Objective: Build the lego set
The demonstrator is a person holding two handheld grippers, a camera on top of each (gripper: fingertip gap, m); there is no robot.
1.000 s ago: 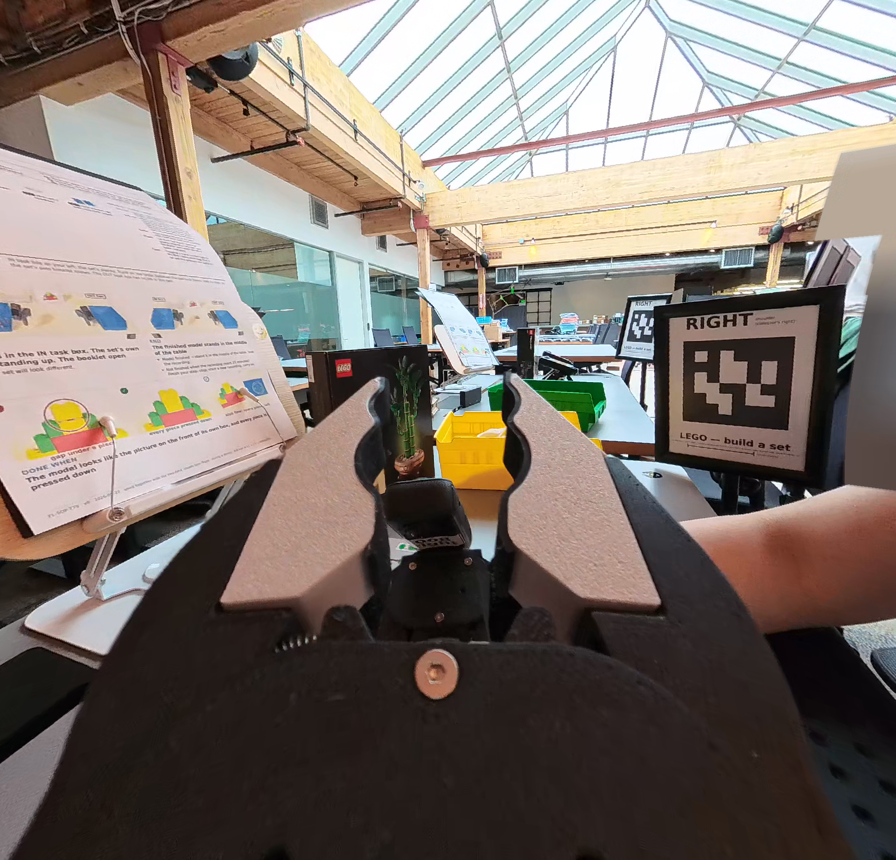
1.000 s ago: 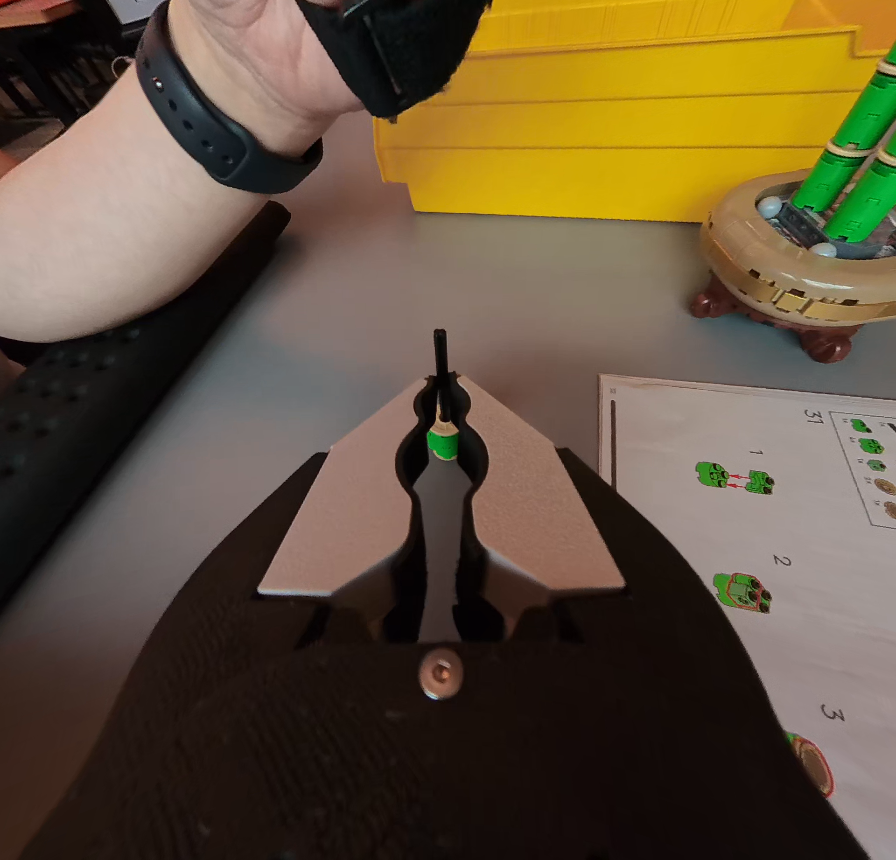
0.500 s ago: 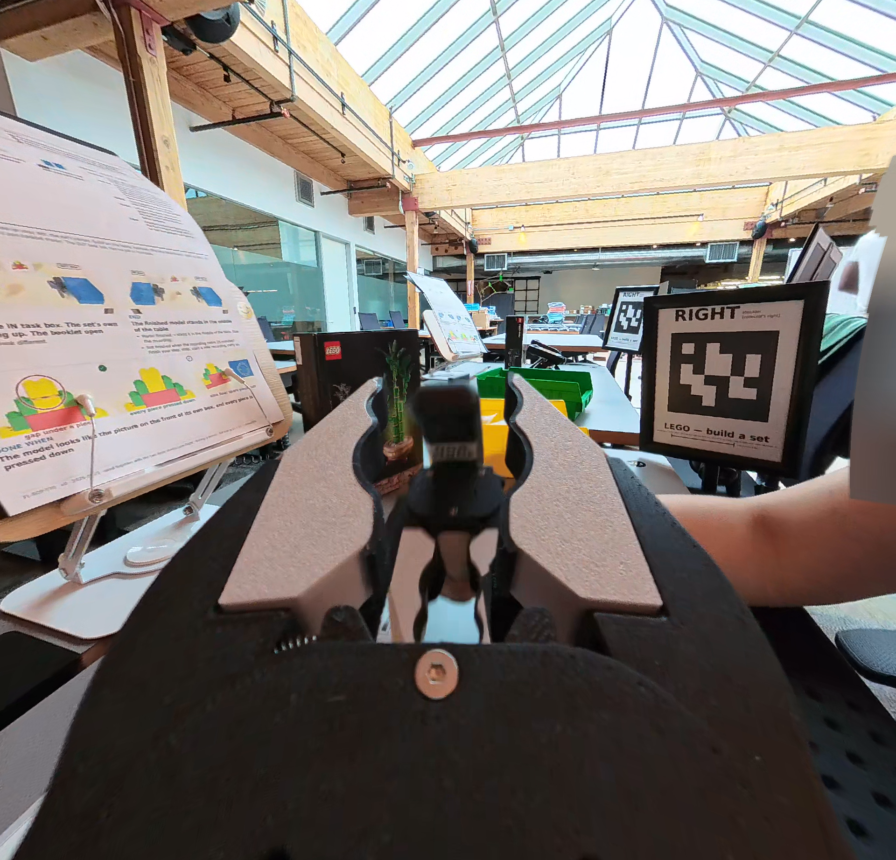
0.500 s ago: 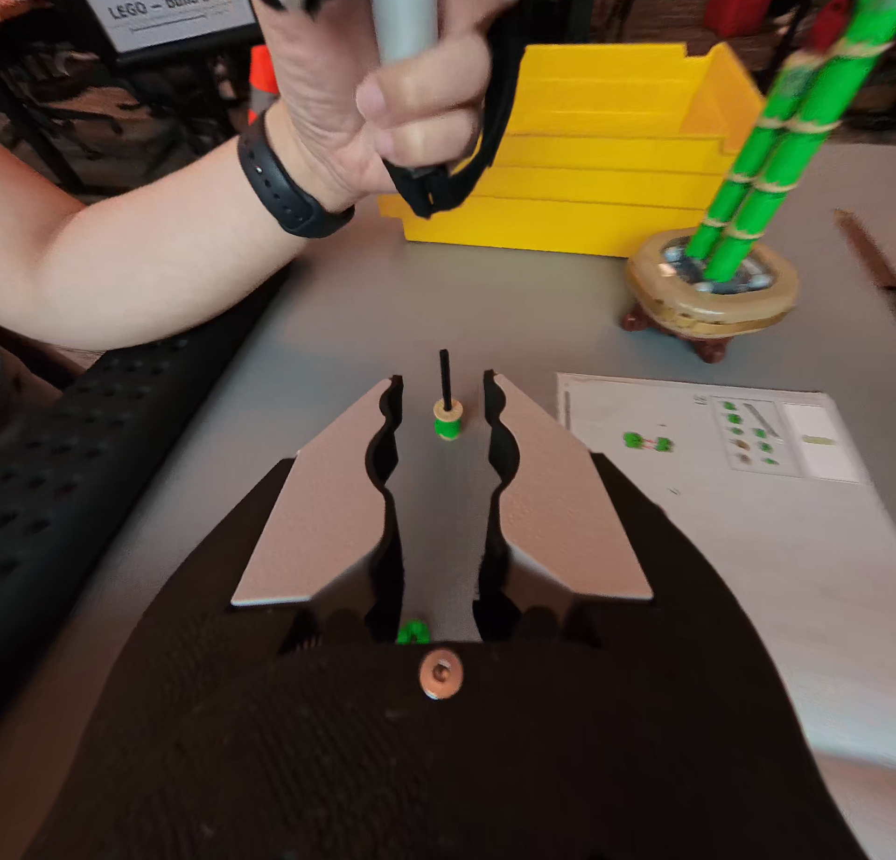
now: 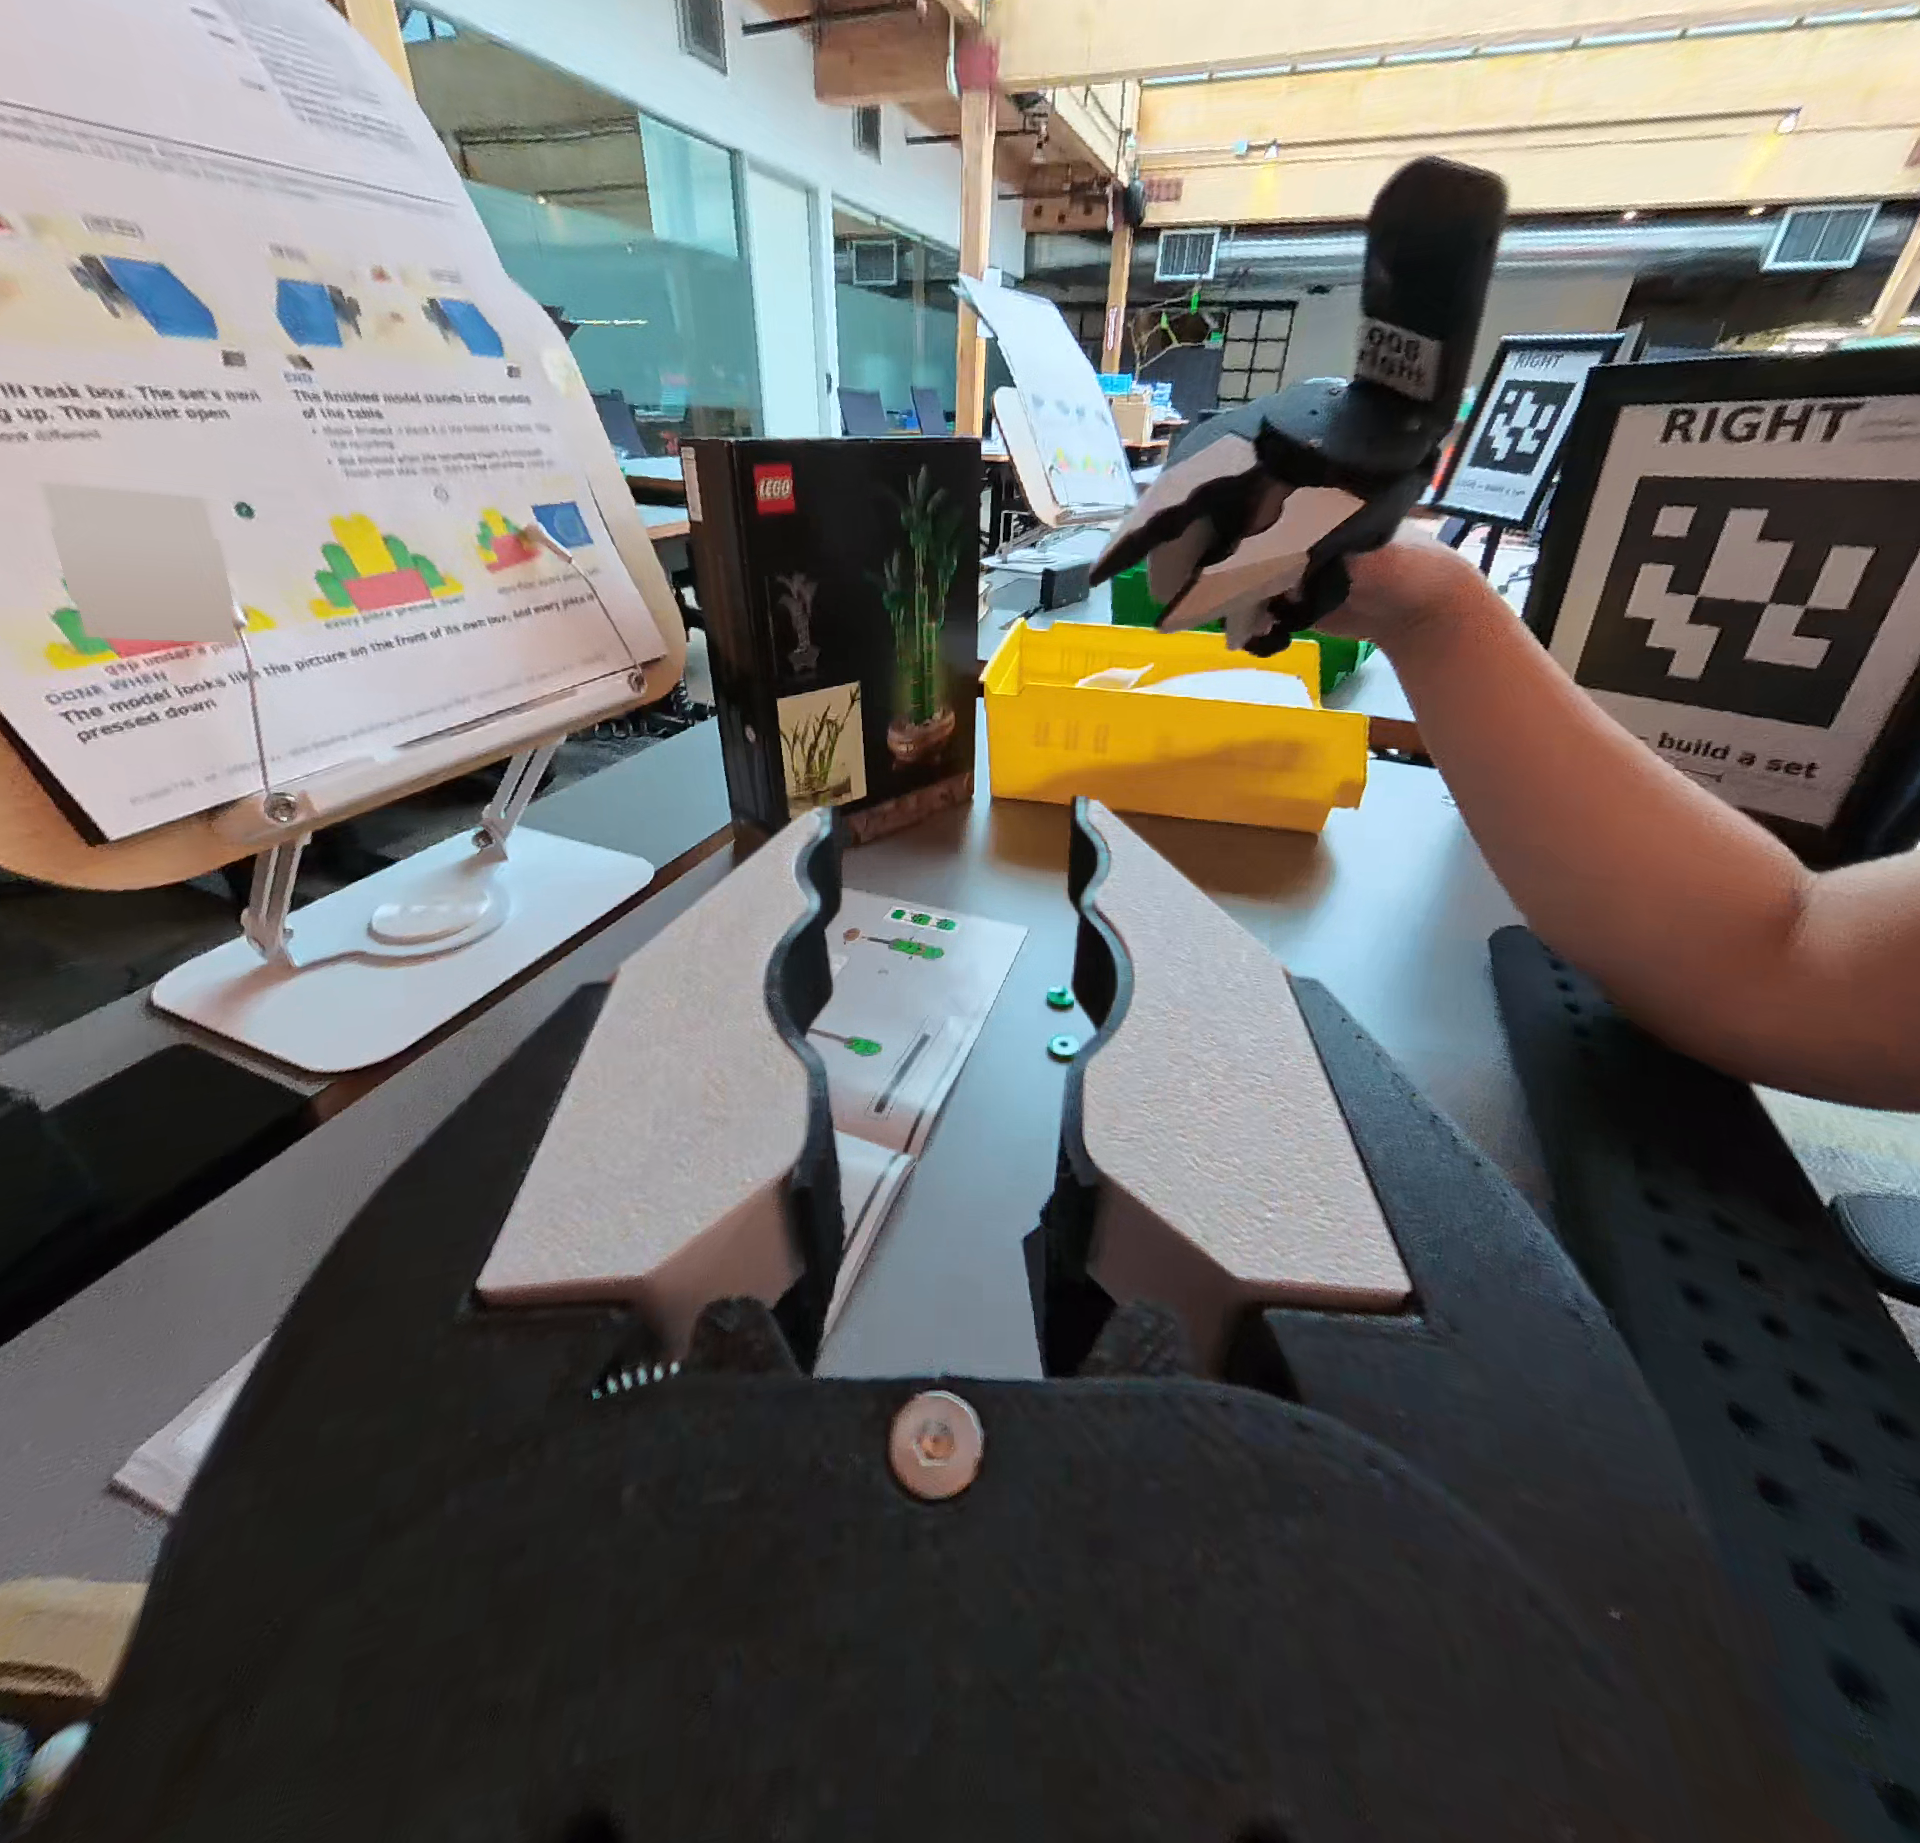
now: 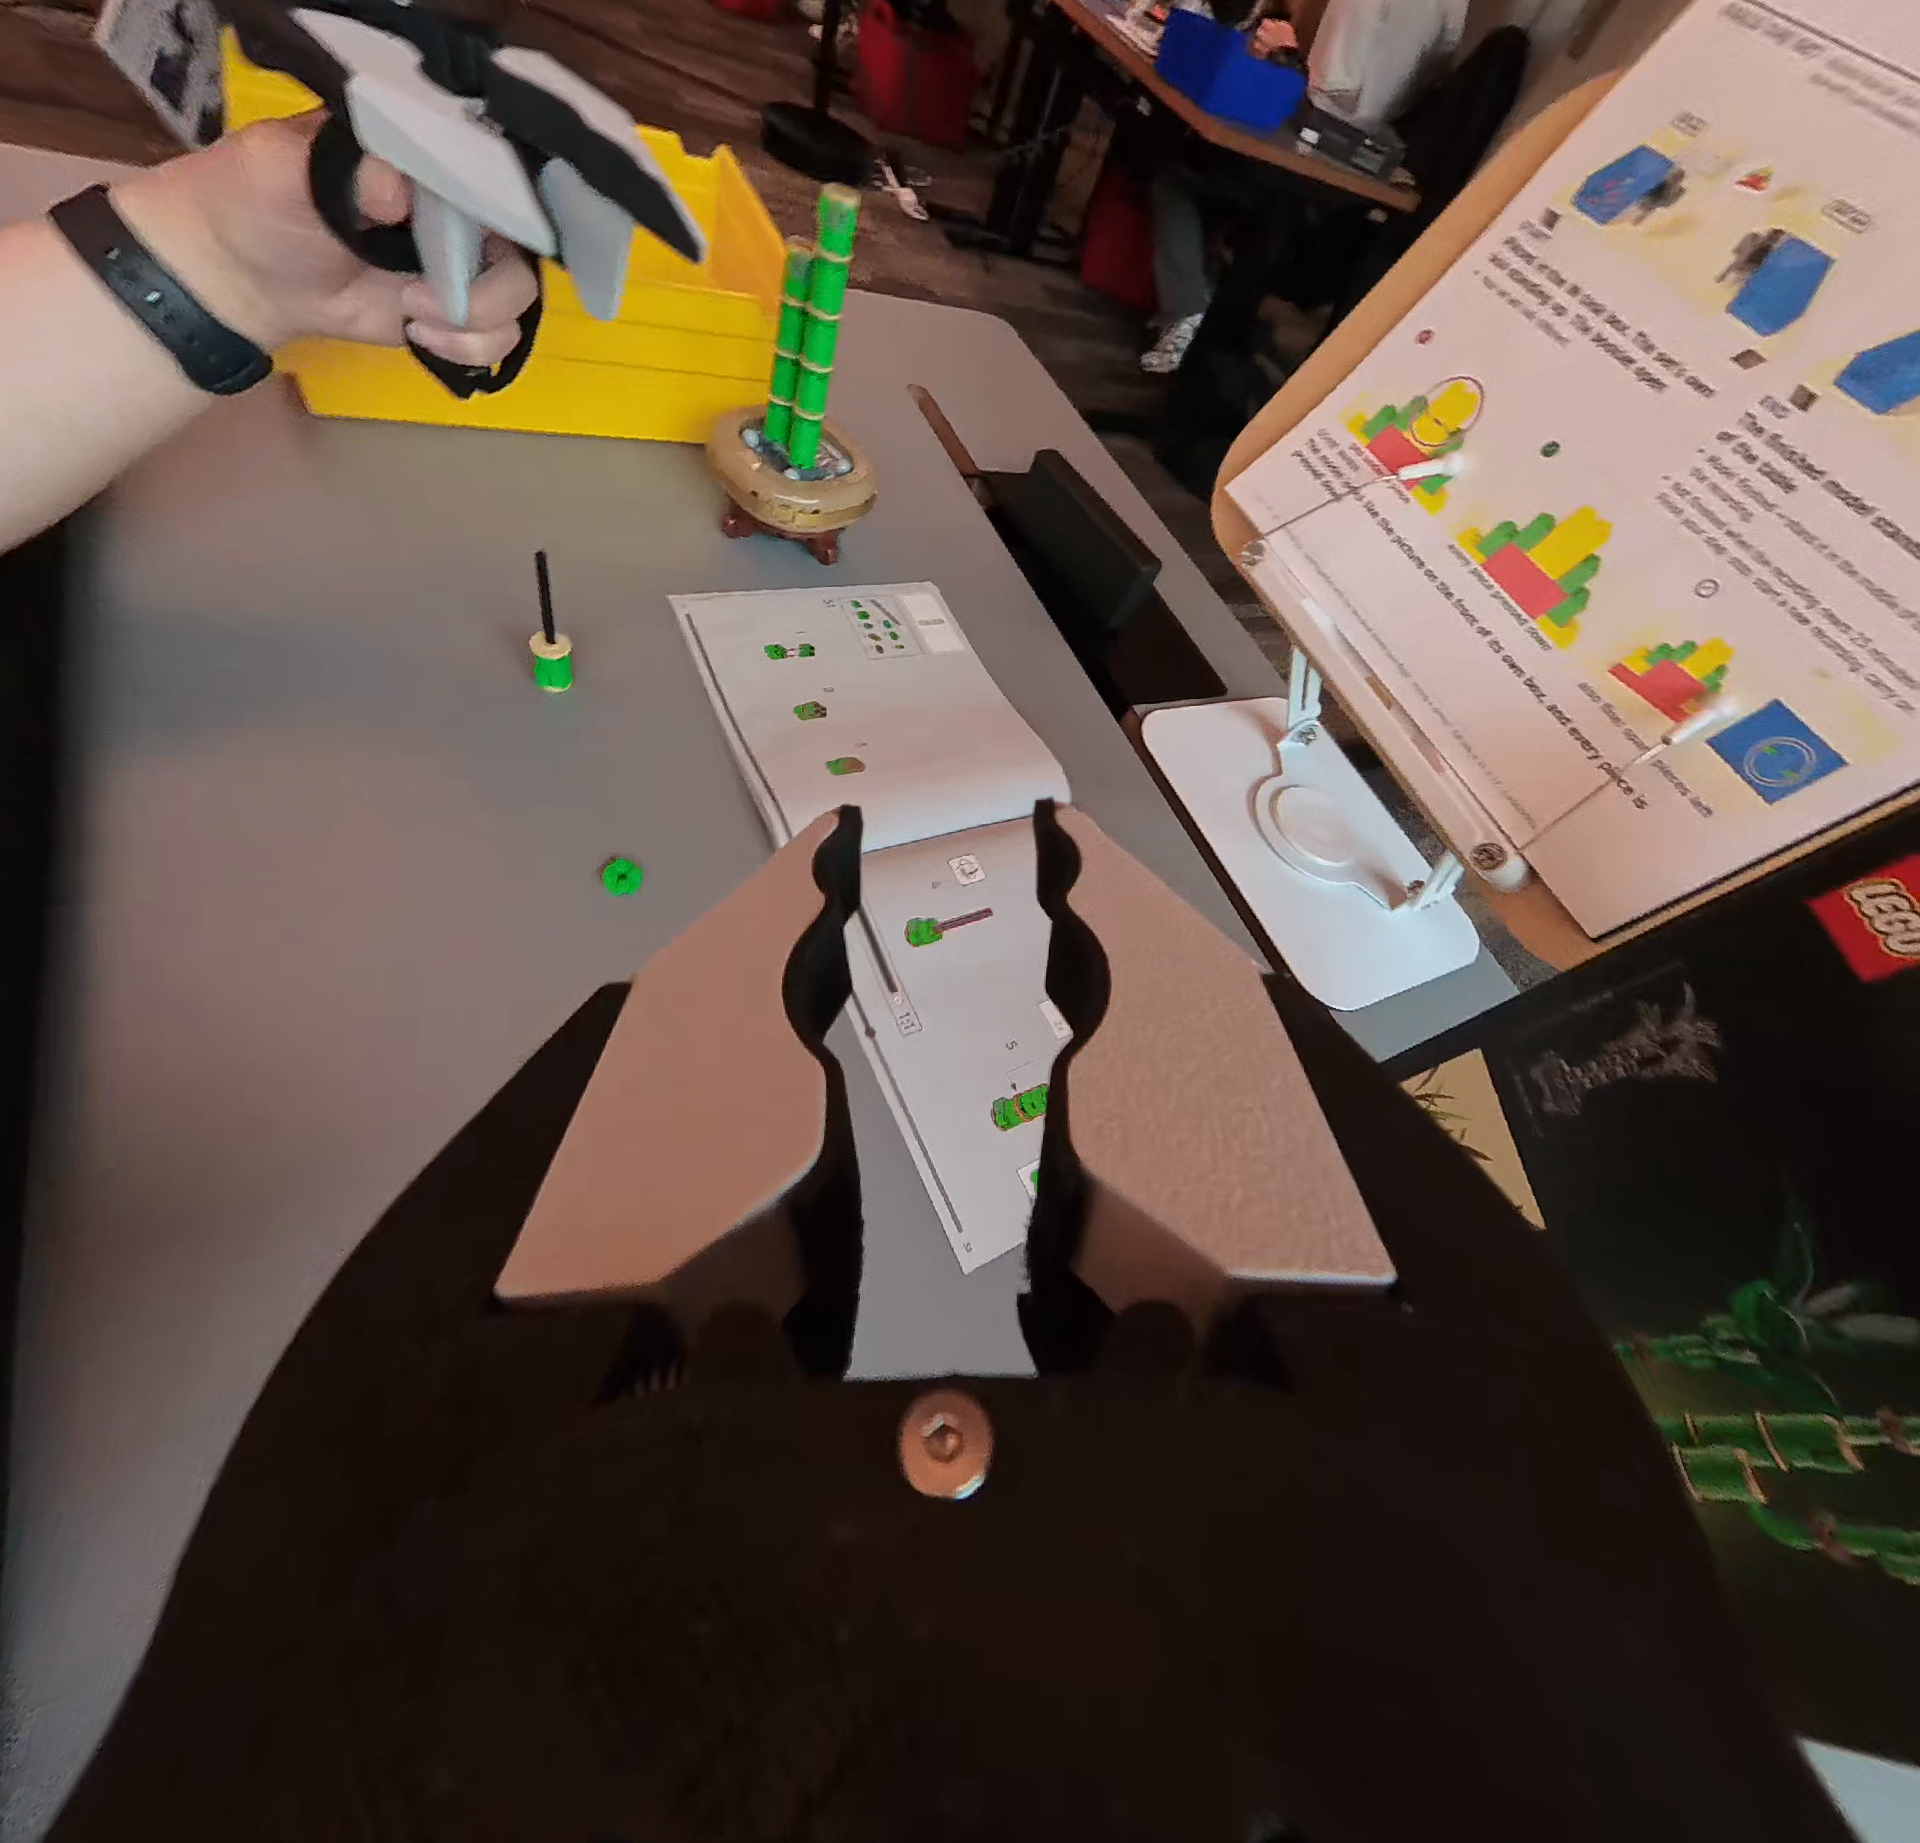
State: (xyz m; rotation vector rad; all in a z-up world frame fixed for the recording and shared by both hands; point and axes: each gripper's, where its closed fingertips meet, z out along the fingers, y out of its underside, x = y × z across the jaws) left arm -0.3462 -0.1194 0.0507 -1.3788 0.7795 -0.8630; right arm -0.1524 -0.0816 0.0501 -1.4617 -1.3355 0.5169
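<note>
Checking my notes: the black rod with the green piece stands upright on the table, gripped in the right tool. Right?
Not gripped. The right wrist view shows the rod standing upright on the table by itself, its green piece at the base, while the right tool hangs open and empty, well away from it.

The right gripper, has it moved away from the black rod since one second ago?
Yes. The right gripper rose and drew back rightward; the rod stands far left.

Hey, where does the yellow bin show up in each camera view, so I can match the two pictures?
Left wrist view: the yellow bin sits centre-right, beyond the open tongs, right of the upright black box.
Right wrist view: it lies upper left, partly behind the hand, just left of the green bamboo model.
Shared landmark: the open instruction booklet on the grey table.
</note>
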